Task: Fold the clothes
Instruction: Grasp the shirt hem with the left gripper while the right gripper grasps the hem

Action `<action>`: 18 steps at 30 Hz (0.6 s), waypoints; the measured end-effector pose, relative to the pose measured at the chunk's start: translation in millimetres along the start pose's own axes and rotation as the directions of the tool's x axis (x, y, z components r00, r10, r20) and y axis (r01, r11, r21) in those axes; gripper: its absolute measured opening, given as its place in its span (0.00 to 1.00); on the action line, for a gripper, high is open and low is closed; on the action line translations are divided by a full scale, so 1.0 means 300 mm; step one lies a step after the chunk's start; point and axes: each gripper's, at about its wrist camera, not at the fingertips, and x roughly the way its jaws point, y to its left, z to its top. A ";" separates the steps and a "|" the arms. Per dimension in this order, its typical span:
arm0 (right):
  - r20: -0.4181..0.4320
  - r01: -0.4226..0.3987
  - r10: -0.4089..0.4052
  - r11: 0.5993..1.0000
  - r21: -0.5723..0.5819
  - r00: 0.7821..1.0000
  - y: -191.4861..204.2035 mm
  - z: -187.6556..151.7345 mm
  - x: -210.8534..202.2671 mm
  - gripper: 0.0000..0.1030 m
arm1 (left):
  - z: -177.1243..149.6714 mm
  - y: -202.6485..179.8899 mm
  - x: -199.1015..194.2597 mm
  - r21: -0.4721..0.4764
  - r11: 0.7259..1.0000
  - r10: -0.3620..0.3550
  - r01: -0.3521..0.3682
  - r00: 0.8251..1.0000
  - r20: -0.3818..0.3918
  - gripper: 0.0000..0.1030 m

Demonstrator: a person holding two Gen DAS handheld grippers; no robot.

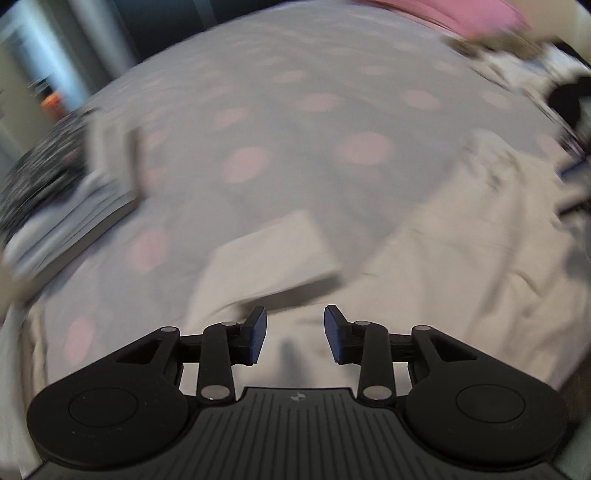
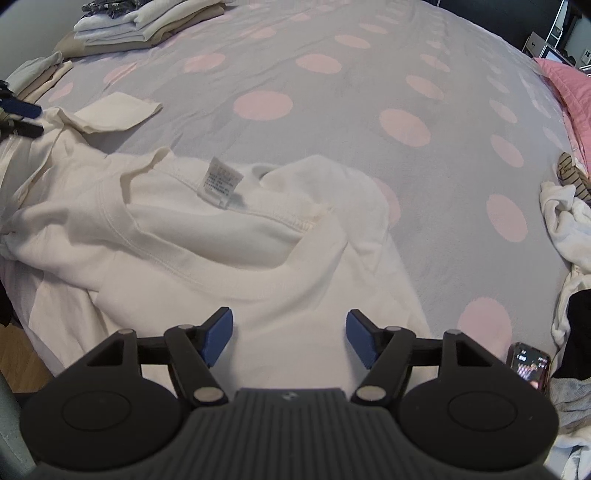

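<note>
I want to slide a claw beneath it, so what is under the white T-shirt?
The white T-shirt lies crumpled on the grey bedspread with pink dots, which shows all around it. Anything directly beneath is covered by the fabric.

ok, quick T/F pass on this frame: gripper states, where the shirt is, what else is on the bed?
1. Both hand-held grippers are open and hold nothing. True: the left hand-held gripper and the right hand-held gripper have their jaws apart over cloth.
2. The white shirt is neatly folded. False: it lies rumpled, collar and care label showing.
3. The bedspread is plain blue. False: it is grey with pink dots.
4. A stack of folded clothes sits at the far left of the bed. True.
5. A phone lies by the right gripper with its screen dark. False: the screen is lit.
</note>
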 end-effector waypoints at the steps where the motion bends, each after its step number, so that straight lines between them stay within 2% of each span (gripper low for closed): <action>1: 0.001 0.005 -0.005 1.000 0.002 1.000 -0.004 0.001 0.000 0.69 | 0.008 -0.026 0.020 0.034 0.999 -0.017 0.017 1.000 -0.005 0.37; 5: -0.004 0.017 -0.017 1.000 0.019 1.000 -0.026 0.003 0.008 0.69 | 0.027 -0.106 0.093 0.124 0.990 -0.066 0.066 0.998 -0.006 0.39; 10: -0.039 0.031 -0.030 0.999 0.026 0.999 -0.039 0.004 0.033 0.69 | 0.024 -0.126 0.125 0.142 0.986 -0.095 0.092 0.995 0.012 0.38; 12: -0.048 0.033 -0.032 0.999 0.024 0.998 -0.038 0.005 0.042 0.69 | 0.022 -0.132 0.137 0.148 0.984 -0.106 0.102 0.994 0.019 0.33; 16: -0.059 0.026 -0.026 1.000 0.015 0.998 -0.040 0.006 0.058 0.70 | 0.019 -0.146 0.160 0.160 0.980 -0.129 0.122 0.991 0.033 0.28; 18: -0.064 0.024 -0.023 1.000 0.013 0.998 -0.044 0.006 0.065 0.71 | 0.017 -0.152 0.172 0.166 0.977 -0.140 0.132 0.989 0.039 0.17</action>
